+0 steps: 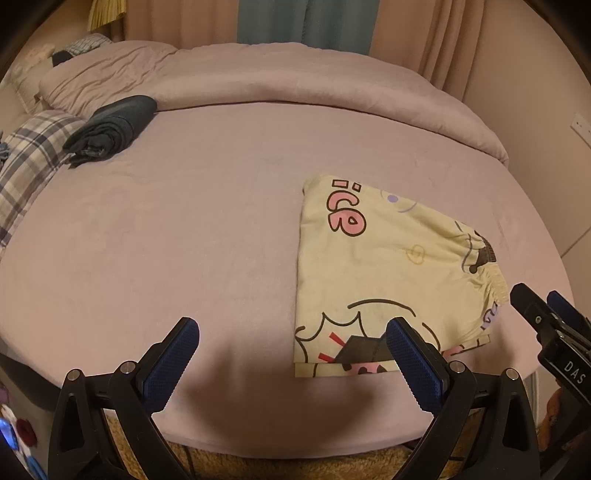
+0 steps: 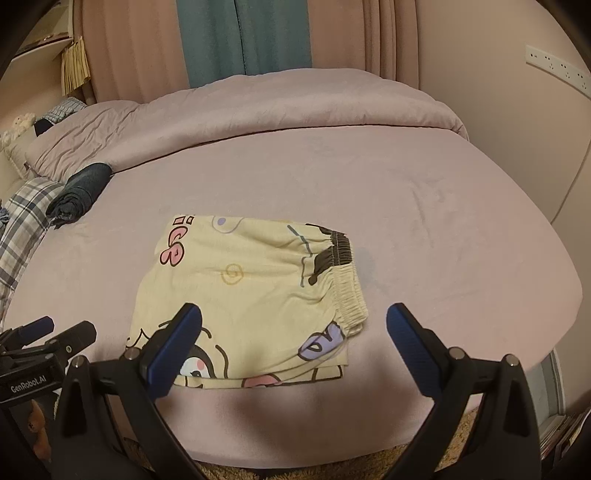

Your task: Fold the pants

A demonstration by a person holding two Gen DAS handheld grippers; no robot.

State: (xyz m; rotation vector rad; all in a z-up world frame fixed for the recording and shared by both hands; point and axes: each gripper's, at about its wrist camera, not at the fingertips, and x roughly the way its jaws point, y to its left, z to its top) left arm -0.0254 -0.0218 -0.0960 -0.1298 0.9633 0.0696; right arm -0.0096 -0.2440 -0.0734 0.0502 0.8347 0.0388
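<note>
Left wrist view: the left gripper (image 1: 291, 354) hangs above the near edge of the bed (image 1: 184, 229), its blue-padded fingers (image 1: 170, 365) spread wide with nothing between them. Its right finger overlaps the near corner of the pants (image 1: 376, 266) in the picture; whether it touches the cloth cannot be told. The pants, pale yellow with a cartoon print, lie folded into a compact flat shape on the pink sheet, right of centre and near the front edge, with the gathered waistband (image 1: 484, 269) at their right side. The right gripper (image 1: 543, 310) shows at the right margin, just beside the waistband. Farther off, a dark folded garment (image 1: 110, 129) rests at the bed's left side, against a plaid cloth (image 1: 33, 155), and a rolled duvet (image 1: 295, 81) runs along the far side below the curtains (image 1: 303, 22). Right wrist view: the right gripper (image 2: 293, 350) also hangs with jaws wide apart and empty; its left finger lies in front of the pants (image 2: 251, 280), its right finger over bare sheet beyond the waistband (image 2: 343, 291). The left gripper (image 2: 55, 332) shows at the lower left, beside the pants. A socket strip (image 2: 557, 68) sits on the right wall.
</note>
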